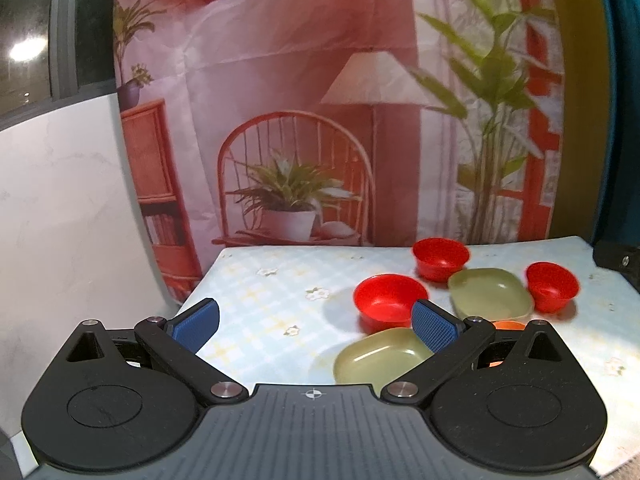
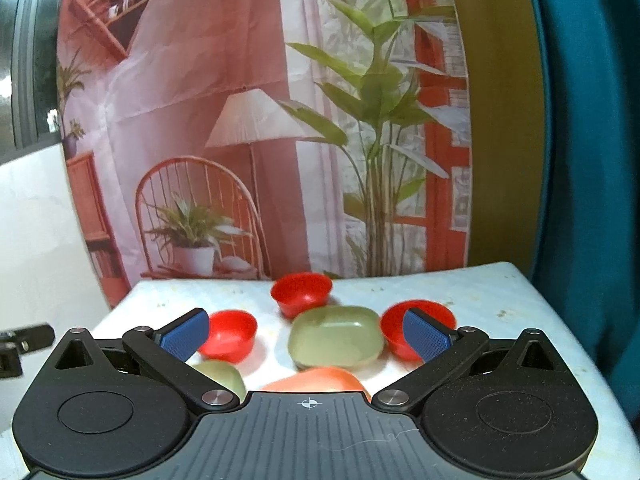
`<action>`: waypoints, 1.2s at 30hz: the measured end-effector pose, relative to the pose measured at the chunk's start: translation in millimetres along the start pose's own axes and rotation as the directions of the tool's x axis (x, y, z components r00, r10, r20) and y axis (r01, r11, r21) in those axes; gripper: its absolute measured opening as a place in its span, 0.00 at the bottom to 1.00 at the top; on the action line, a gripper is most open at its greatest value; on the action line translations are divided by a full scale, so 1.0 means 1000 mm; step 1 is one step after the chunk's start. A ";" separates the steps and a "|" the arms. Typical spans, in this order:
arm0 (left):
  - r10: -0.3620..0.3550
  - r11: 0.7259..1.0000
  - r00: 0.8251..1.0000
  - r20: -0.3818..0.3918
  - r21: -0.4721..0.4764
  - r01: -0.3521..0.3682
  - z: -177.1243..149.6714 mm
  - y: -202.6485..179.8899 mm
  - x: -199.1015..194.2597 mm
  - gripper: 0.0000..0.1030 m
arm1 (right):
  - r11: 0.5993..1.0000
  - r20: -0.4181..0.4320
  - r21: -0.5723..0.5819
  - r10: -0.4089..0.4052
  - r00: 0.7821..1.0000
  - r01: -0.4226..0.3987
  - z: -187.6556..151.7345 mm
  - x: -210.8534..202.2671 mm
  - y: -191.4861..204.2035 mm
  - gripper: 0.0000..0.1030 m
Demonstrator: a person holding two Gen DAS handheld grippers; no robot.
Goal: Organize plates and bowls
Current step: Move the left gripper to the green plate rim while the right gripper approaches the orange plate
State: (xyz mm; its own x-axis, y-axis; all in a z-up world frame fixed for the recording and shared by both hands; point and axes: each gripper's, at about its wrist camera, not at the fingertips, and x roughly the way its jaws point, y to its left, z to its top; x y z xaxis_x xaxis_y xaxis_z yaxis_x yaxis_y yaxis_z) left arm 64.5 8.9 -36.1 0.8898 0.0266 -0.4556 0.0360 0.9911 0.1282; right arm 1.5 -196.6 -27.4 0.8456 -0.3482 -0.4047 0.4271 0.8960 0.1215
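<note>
Three red bowls stand on the table: a near one (image 1: 390,300) (image 2: 230,334), a far one (image 1: 440,258) (image 2: 302,292) and a right one (image 1: 552,286) (image 2: 418,330). A green plate (image 1: 490,294) (image 2: 336,336) lies between them. A second green plate (image 1: 380,358) (image 2: 220,376) lies nearer me, and an orange plate (image 2: 320,380) (image 1: 509,325) is half hidden behind the gripper bodies. My left gripper (image 1: 314,326) is open above the tablecloth, its right finger over the near green plate. My right gripper (image 2: 306,334) is open and holds nothing.
The table (image 1: 260,300) carries a pale checked flower cloth. A printed backdrop (image 1: 320,100) of a room hangs behind it. A white wall (image 1: 60,220) is on the left, a teal curtain (image 2: 592,160) on the right. The other gripper's black body (image 2: 24,344) shows at left.
</note>
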 end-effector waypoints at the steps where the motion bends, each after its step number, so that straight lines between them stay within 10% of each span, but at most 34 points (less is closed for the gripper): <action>1: 0.005 1.000 1.000 -0.005 -0.007 -0.005 -0.001 0.001 0.006 1.00 | 1.000 0.010 -0.002 -0.001 1.000 0.001 -0.001 0.007 0.000 1.00; 16: 0.059 0.998 0.994 -0.089 -0.030 -0.061 -0.035 -0.007 0.093 0.99 | 0.996 -0.140 -0.092 0.001 0.990 -0.014 -0.061 0.118 0.020 1.00; 22: -0.083 0.994 0.975 -0.204 -0.090 0.066 -0.058 -0.009 0.127 0.99 | 0.996 -0.190 -0.070 0.034 0.981 -0.048 -0.087 0.122 0.016 1.00; 36: -0.145 0.986 0.927 -0.346 -0.131 0.105 -0.091 -0.004 0.154 0.82 | 0.991 -0.248 -0.104 0.056 0.967 -0.084 -0.101 0.136 0.018 0.90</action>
State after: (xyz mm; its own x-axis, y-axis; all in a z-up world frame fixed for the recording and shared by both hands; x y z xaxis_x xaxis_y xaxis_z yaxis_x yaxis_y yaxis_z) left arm 160.5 20.7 -186.8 0.6619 -0.0739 -0.7459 0.0693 0.9969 -0.0372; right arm 91.9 -199.9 -171.9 0.7622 -0.2180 -0.6095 0.3188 0.9459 0.0603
